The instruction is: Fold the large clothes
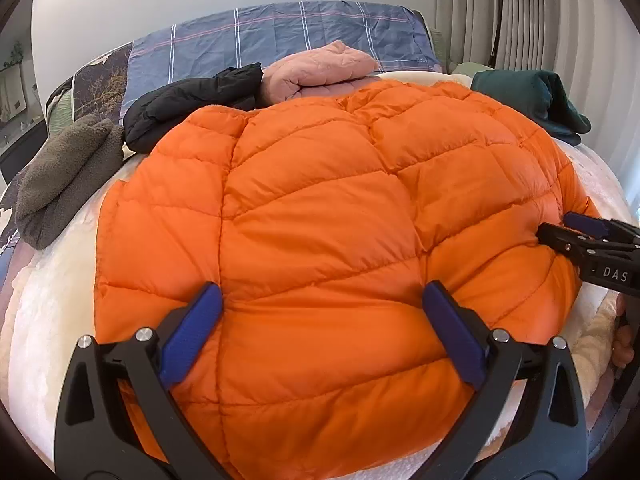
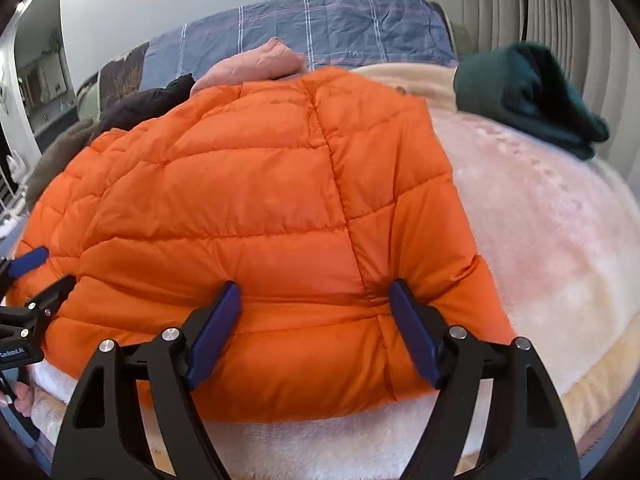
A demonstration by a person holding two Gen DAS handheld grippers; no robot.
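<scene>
A: While both cameras face the bed, the orange puffer jacket (image 1: 320, 208) fills the centre of each frame, lying flat on a pale fleece blanket (image 2: 540, 220).

B: Left gripper (image 1: 322, 300)?

A: Jaws spread wide, released. Blue pads (image 1: 192, 332) press onto the jacket's near edge at lower centre of the left view; no fabric is pinched between them.

B: Right gripper (image 2: 314, 298)?

A: Same state: spread apart, pads resting on the jacket's near hem at lower centre of the right view, just left of the jacket's right corner. Its tips also show at the right edge of the left view, touching the jacket's side.

B: Surroundings?

A: Upper left of the left view: grey fleece garment (image 1: 64, 180), with a black puffer jacket (image 1: 188, 112) beside it. Upper centre: pink quilted garment (image 1: 316, 70), folded. Upper right: dark green garment (image 1: 536, 100), folded, apart from the orange jacket. Blue plaid bedding (image 1: 280, 36) runs behind everything.
</scene>
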